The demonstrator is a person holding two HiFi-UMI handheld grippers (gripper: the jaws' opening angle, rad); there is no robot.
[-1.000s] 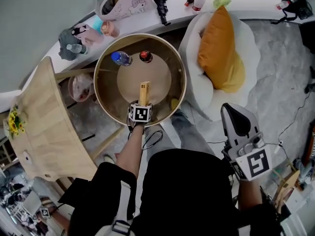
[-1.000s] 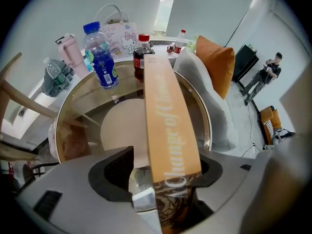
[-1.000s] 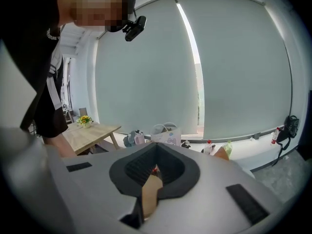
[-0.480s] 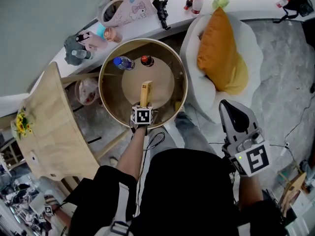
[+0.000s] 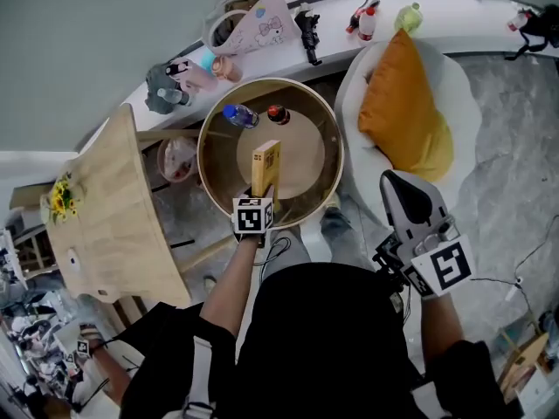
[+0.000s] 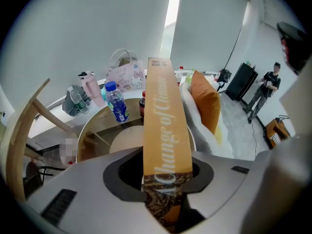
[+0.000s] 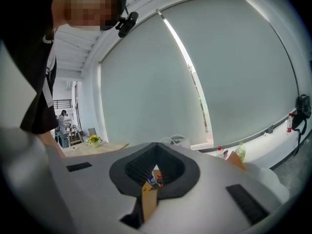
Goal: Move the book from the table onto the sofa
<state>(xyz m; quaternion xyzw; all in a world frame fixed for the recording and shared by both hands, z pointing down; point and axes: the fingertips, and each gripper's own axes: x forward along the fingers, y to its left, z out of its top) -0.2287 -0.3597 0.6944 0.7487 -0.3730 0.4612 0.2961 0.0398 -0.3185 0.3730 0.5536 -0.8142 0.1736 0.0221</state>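
book (image 5: 265, 162): orange, slim; stands on end in the left gripper (image 5: 260, 190); held over the middle of the round table (image 5: 203, 160); not on the sofa
left gripper: jaws partly apart and clamped on the book's lower end; spine faces its camera; points steeply down
right gripper (image 5: 398, 182): jaws drawn close, only a narrow slit between them; nothing gripped; held out to the person's right, well apart from the table
round table: glass top, wooden rim; a blue-capped bottle (image 5: 239, 116) and a red-capped dark bottle (image 5: 278, 113) stand near its far edge, beyond the book
sofa (image 5: 463, 94): white, rounded; just beside the table on the right; an orange cushion (image 5: 403, 103) lies on its seat
wooden table (image 5: 105, 225): left of the round table; yellow flowers (image 5: 59, 203) on it
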